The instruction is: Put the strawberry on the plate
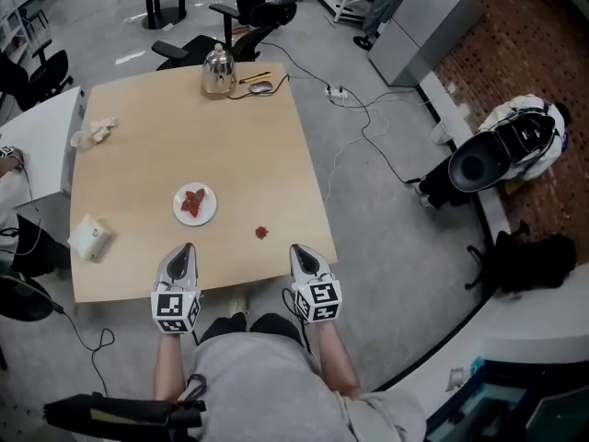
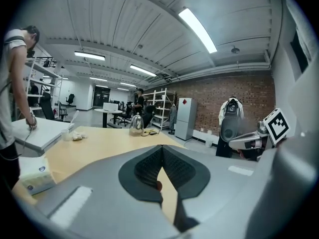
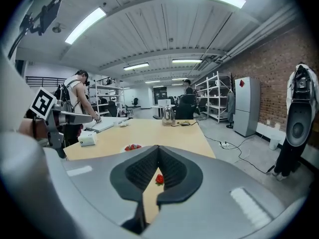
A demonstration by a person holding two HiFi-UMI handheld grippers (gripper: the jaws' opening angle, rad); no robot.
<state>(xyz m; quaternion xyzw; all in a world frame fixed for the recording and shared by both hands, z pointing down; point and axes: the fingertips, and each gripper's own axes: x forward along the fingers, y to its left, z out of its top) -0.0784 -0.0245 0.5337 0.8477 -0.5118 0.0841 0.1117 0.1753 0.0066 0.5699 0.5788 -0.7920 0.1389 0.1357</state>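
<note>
Strawberry (image 1: 261,233) is lying loose at the plate's (image 1: 209,214) four o'clock, not yet grasped; left gripper (image 1: 184,248) and right gripper (image 1: 301,250) are hovering clenched, seemingly empty.

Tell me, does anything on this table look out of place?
One small red strawberry lies alone on the light wooden table, right of the round white plate that holds the other strawberries. Nothing looks spilled or damaged.
</note>
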